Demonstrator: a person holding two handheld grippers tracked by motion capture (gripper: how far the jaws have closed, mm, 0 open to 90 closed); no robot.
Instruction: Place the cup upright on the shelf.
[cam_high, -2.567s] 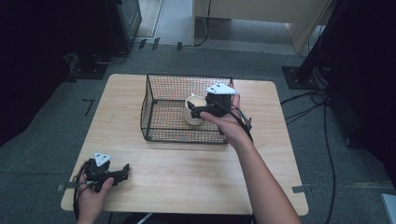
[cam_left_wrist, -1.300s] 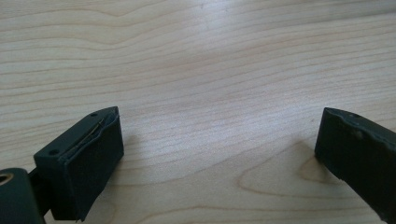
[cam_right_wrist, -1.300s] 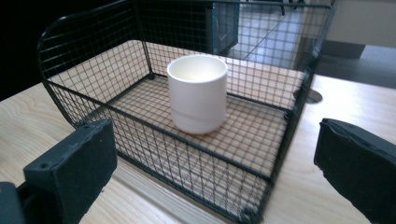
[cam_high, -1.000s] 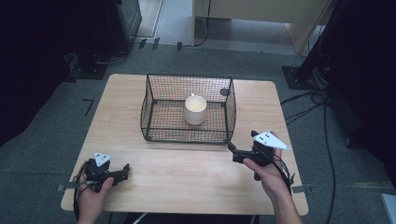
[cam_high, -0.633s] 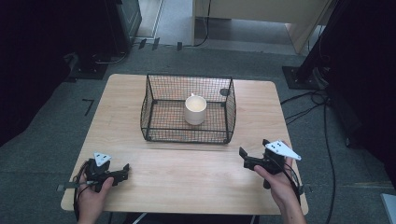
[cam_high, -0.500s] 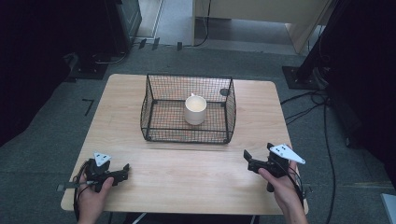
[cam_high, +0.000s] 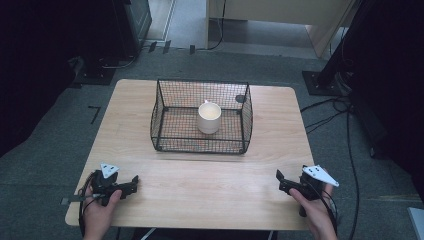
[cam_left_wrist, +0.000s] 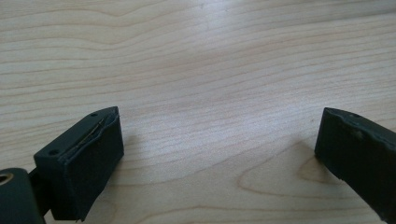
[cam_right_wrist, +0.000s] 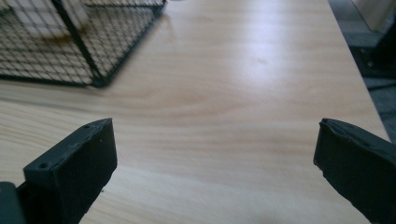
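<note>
Resting both my hands near my edge of the wooden table (cam_high: 200, 175), I hold my left gripper (cam_high: 131, 183) by the left corner and my right gripper (cam_high: 281, 181) by the right corner. Both have their jaws spread wide with nothing between them. I see a white cup (cam_high: 209, 117) standing upright inside the black wire basket (cam_high: 170, 137), in the middle of the table, well apart from both grippers. I think the cup is hard and smooth, so it could slip or break if it drops. I would pinch its rim from above, with one jaw inside and one outside
</note>
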